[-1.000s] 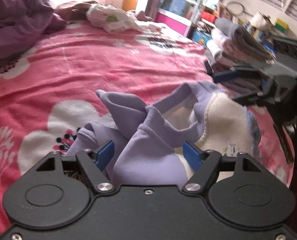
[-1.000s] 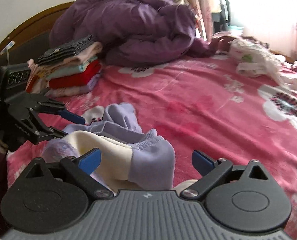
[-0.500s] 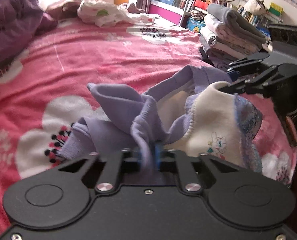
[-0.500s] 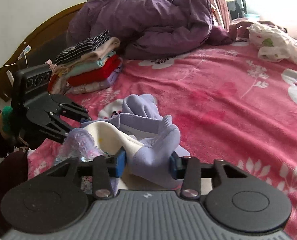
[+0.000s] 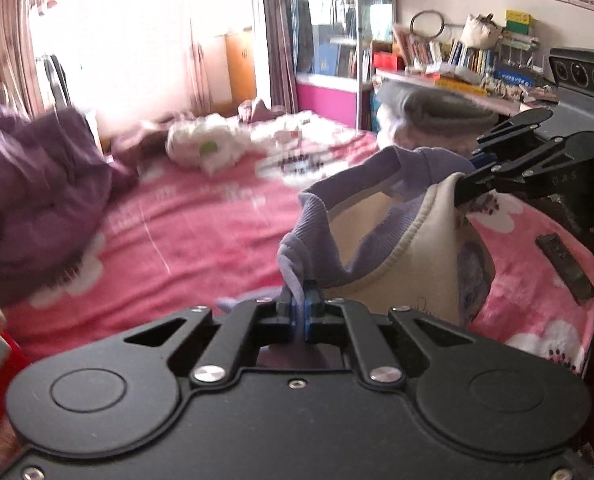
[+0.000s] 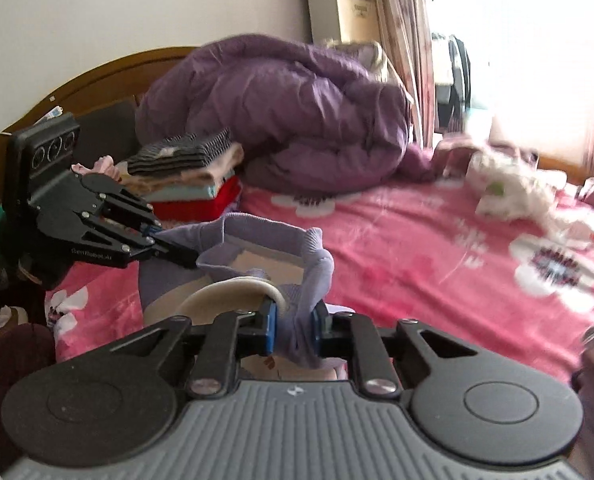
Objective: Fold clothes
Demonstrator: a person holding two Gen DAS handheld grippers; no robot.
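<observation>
Small lavender garment (image 5: 381, 216) with cream lining, bunched and lifted above the pink floral bed (image 5: 201, 232), near its edge.

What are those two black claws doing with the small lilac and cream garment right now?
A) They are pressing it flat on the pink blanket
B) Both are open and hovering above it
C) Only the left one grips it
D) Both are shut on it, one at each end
D: the left claw and the right claw are each shut on an edge of the small lilac and cream garment, which hangs between them.
</observation>
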